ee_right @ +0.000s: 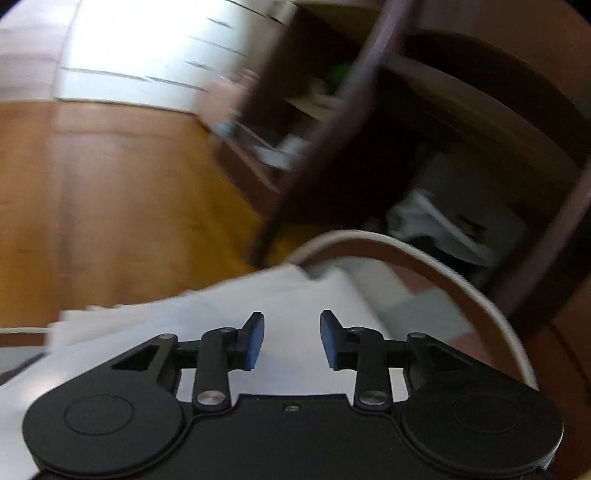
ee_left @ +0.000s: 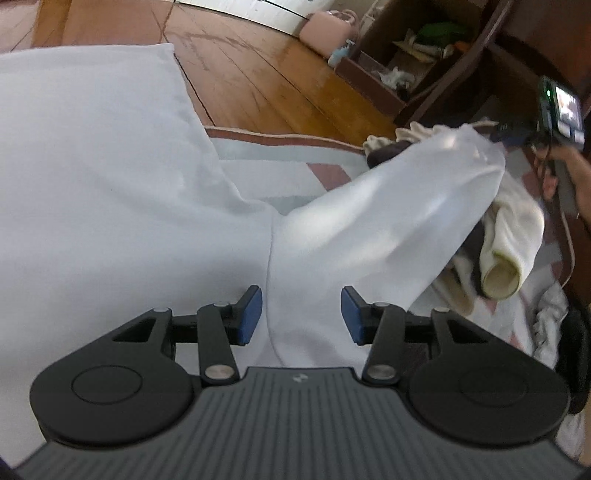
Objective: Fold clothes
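A white garment (ee_left: 110, 192) lies spread on a striped mat (ee_left: 325, 173), splitting into two legs. My left gripper (ee_left: 301, 314) is open just above the fork; its blue pads (ee_left: 251, 317) stand either side of the seam without pressing the cloth. The right leg (ee_left: 406, 206) rises, blurred, towards the upper right, where a hand (ee_left: 576, 184) holds the other gripper unit. In the blurred right wrist view, my right gripper (ee_right: 291, 339) is open over white cloth (ee_right: 229, 310), with nothing between its pads.
A rolled cream garment (ee_left: 506, 251) and other clothes lie heaped on the mat at the right. Wooden floor (ee_left: 258, 74) runs beyond the mat's rim (ee_right: 443, 269). A dark wooden shelf unit (ee_left: 424, 66) with clutter and a pink case (ee_left: 325, 29) stand behind.
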A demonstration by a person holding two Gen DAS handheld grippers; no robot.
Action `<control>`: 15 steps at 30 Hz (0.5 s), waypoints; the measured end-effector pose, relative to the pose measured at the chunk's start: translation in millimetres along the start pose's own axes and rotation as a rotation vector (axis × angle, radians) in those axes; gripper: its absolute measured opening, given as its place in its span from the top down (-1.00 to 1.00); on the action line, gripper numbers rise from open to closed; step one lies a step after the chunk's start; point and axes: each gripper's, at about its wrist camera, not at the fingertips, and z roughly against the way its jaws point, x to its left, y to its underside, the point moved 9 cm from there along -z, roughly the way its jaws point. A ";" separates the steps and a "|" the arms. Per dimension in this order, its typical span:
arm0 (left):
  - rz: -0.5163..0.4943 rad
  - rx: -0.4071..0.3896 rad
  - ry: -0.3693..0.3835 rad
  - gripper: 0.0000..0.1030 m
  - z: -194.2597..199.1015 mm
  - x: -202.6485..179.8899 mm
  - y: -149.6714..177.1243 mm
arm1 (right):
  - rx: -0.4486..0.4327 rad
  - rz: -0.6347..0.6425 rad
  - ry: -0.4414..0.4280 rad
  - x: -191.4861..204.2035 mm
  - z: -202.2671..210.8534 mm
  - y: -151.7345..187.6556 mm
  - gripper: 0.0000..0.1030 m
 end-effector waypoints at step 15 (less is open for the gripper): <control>-0.042 0.096 0.007 0.03 20.3 -6.9 1.9 | 0.027 -0.349 -0.348 12.8 28.9 75.6 0.41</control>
